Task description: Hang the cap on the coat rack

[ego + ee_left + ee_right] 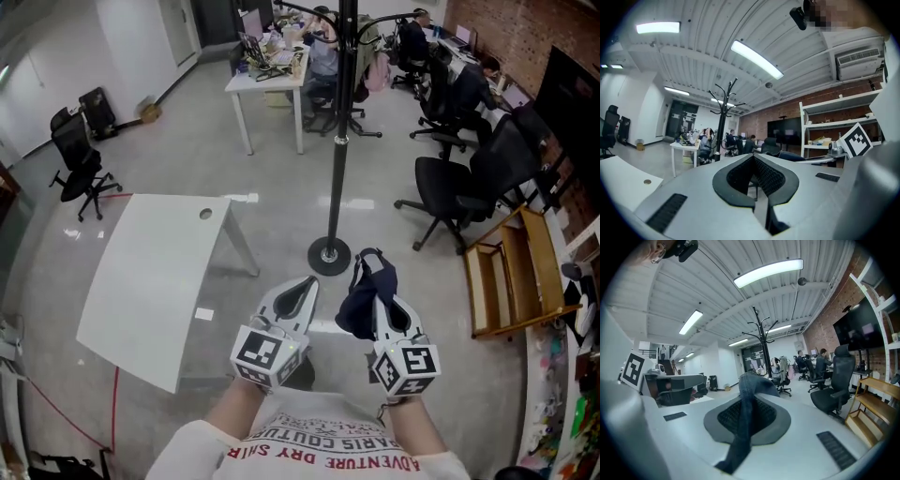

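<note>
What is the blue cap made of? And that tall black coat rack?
The cap looks like soft dark blue cloth, maybe denim: it droops and folds limply and has a matte, woven look. The coat rack looks like black painted metal: a thin, stiff, smooth pole with a slight shine. From here I can't be sure of either.

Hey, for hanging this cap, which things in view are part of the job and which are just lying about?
Part of the job:
cap, pinched in the shut right gripper
coat rack, standing ahead

Just lying about:
white table
black office chair
wooden shelf unit
left gripper, shut and empty
</note>
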{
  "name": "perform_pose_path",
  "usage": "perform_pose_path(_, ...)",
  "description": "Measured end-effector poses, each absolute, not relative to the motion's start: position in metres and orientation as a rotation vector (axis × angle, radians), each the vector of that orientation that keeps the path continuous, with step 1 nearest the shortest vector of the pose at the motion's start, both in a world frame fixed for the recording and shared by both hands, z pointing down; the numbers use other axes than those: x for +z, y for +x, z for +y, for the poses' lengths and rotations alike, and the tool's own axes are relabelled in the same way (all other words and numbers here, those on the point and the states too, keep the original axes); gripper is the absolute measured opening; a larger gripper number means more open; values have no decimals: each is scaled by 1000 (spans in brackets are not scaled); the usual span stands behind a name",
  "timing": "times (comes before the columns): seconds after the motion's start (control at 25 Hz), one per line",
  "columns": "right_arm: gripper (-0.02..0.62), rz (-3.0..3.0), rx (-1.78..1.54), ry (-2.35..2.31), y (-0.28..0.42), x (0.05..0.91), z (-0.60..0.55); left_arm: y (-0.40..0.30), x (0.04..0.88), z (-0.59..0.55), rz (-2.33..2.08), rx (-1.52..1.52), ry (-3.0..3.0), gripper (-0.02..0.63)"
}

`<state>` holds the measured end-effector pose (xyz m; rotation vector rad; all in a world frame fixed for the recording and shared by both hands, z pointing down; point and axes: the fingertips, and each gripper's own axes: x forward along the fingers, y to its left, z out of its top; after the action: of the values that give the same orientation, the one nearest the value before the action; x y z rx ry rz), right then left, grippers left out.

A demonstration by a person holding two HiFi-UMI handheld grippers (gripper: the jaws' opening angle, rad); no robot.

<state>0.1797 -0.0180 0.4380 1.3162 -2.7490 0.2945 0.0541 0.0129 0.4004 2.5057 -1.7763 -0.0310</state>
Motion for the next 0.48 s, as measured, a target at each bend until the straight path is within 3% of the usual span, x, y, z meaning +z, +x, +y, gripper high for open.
perform_pose_path(0.48, 18, -2729, 235, 1523, 127, 410, -198, -27, 394, -172, -1679, -44, 2581, 6)
